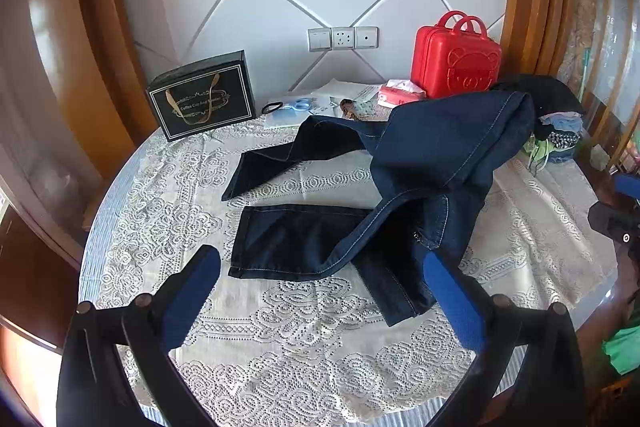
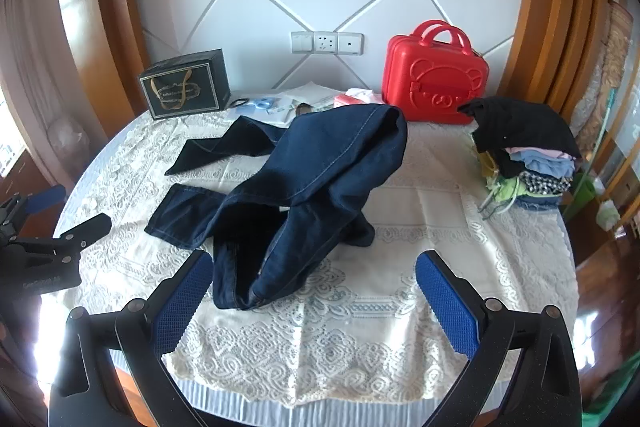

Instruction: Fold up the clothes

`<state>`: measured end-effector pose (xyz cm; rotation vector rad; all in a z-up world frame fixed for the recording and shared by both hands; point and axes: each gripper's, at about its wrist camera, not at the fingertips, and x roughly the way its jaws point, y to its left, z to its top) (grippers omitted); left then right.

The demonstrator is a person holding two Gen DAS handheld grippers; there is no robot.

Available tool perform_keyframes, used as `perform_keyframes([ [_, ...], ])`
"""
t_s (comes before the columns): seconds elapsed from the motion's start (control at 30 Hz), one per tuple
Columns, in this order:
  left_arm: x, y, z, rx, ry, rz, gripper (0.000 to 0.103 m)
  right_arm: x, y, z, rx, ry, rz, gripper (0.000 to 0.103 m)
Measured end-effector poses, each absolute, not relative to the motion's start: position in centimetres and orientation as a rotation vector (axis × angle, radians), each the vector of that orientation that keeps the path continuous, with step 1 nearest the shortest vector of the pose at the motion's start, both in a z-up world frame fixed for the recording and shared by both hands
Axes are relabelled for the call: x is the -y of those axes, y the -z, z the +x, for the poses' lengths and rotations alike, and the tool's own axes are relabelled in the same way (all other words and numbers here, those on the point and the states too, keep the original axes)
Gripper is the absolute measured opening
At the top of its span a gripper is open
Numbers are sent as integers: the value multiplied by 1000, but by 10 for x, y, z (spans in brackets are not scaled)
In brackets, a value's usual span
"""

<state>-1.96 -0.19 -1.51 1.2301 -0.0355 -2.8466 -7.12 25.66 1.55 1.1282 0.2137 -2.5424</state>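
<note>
A pair of dark blue jeans [image 1: 420, 163] lies crumpled on the round table with its lace cloth [image 1: 160, 195]; both legs trail left, the waist is bunched up at the right. In the right wrist view the jeans [image 2: 304, 179] fill the table's middle. My left gripper [image 1: 322, 271] hangs open above the near edge of the jeans, nothing between its blue pads. My right gripper [image 2: 314, 275] is open too, over the nearest fold of denim, not touching it. The left gripper [image 2: 60, 247] also shows at the left edge of the right wrist view.
A stack of folded clothes [image 2: 524, 155] with a black garment on top sits at the table's right. A red case [image 2: 434, 83], a black gift bag [image 2: 184, 85], a tissue pack [image 1: 400, 93], scissors and papers line the back by the wall.
</note>
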Motion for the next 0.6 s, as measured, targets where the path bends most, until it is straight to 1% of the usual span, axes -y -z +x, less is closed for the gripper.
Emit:
perform_keyframes([
  [0.6, 3, 25, -26, 40, 2830, 1278, 103, -259, -6, -82, -202, 2530, 1173, 103],
])
